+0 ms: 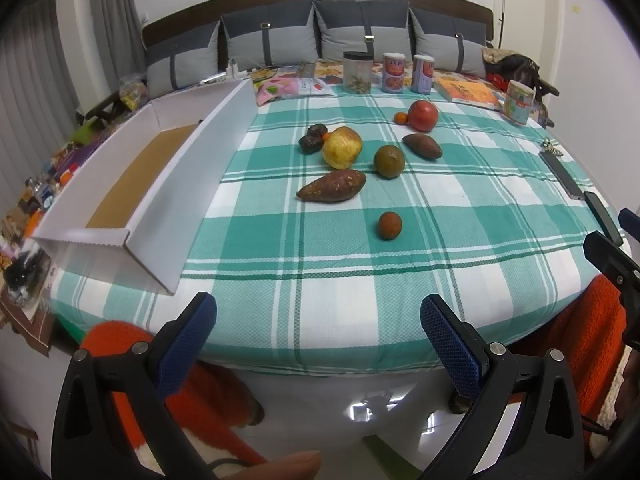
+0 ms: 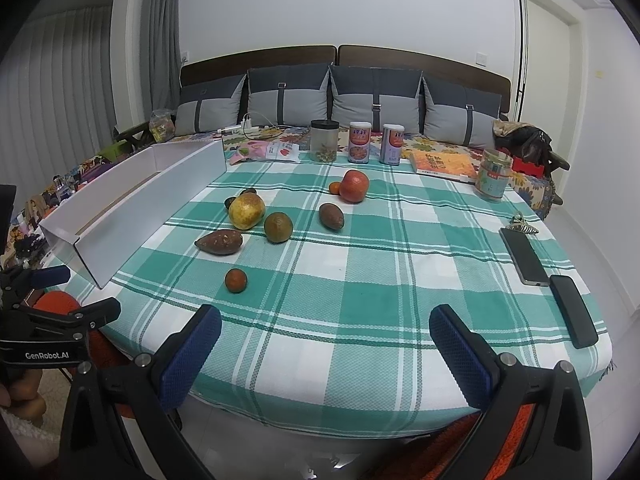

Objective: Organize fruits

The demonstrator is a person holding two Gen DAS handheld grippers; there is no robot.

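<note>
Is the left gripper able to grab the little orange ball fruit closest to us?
Probably yes. The left gripper is open, and only bare checked cloth lies between it and the small orange fruit, which sits apart from the others.

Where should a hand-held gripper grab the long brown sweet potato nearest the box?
Grip the long brown sweet potato across its thick middle, coming from above. It lies flat on the checked cloth, long axis left-right, tips tapering; nearby yellow round fruit sits just behind, so avoid a rear approach.
</note>
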